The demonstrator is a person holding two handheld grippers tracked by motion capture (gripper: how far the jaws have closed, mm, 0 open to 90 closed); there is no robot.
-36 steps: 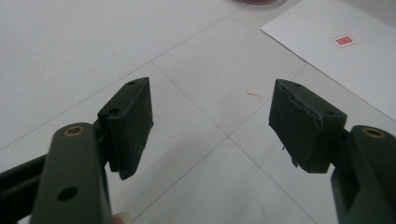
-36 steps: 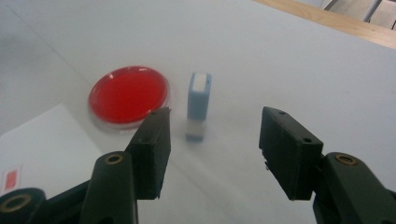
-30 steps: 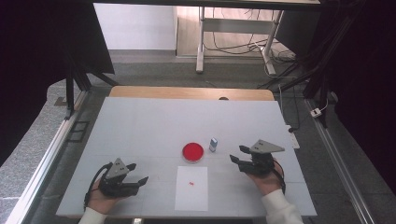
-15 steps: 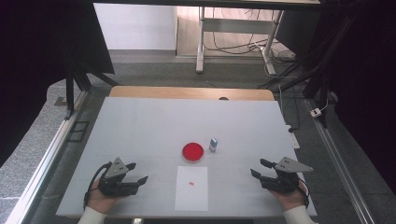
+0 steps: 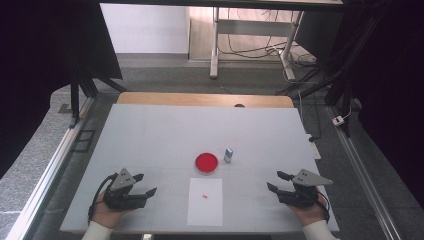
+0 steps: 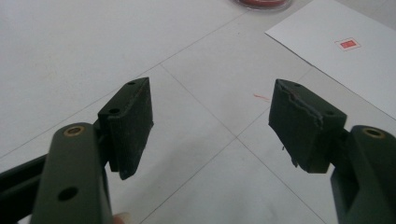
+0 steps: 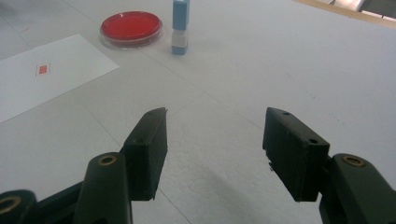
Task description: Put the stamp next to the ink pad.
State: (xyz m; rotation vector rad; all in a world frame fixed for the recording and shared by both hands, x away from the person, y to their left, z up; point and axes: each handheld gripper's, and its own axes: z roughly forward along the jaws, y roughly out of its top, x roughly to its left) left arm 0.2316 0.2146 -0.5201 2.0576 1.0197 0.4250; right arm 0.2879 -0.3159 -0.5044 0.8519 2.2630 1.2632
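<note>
Resting on the tabletop (image 5: 150, 130), left gripper (image 5: 145, 185) and right gripper (image 5: 274, 181) gape empty — flanking the paper sheet (image 5: 206, 210), stamp (image 5: 228, 154) and red ink pad (image 5: 206, 162) beyond

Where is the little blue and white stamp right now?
In the high view the stamp stands upright near the table's middle, just right of the red ink pad and beyond the white paper sheet; the right gripper view shows it beside the pad too.

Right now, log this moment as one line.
left gripper: open, empty | right gripper: open, empty | stamp: upright beside ink pad | paper: red mark
</note>
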